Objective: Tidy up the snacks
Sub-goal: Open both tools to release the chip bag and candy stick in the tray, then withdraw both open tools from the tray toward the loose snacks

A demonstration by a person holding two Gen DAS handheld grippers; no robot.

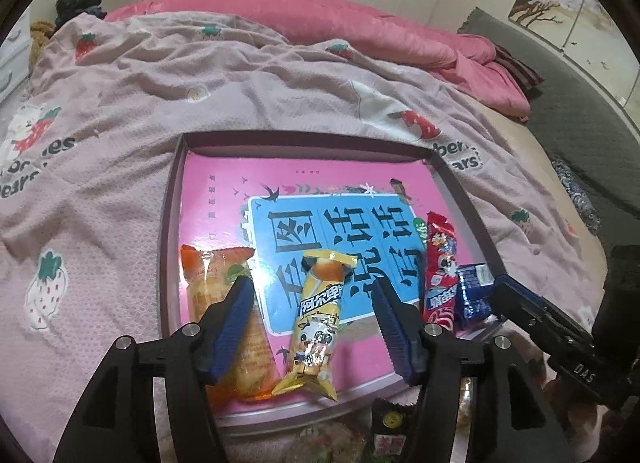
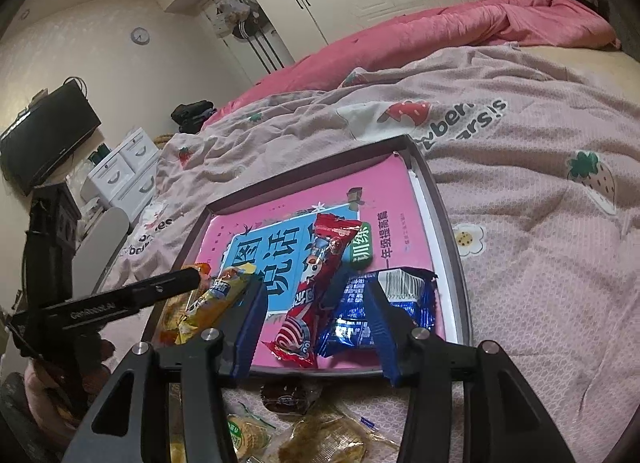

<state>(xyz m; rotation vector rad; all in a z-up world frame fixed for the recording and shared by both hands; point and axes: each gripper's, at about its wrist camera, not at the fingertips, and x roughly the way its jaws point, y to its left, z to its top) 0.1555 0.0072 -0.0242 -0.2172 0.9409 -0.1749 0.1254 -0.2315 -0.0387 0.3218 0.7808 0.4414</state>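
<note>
Four wrapped snacks lie in the shallow pink-lined tray [image 1: 460, 175] on the bed, yellow stick packet [image 1: 318, 319] between the left gripper [image 1: 314, 291] jaws, open and gripping nothing; right gripper [image 2: 314, 291] likewise open; several packets [image 2: 316, 439] outside remain

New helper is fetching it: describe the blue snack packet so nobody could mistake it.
Find the shallow tray on the strawberry blanket, lined with a pink book. The blue snack packet lies in its near right corner, beside a red wrapper: the only blue one, with a white barcode.
</note>
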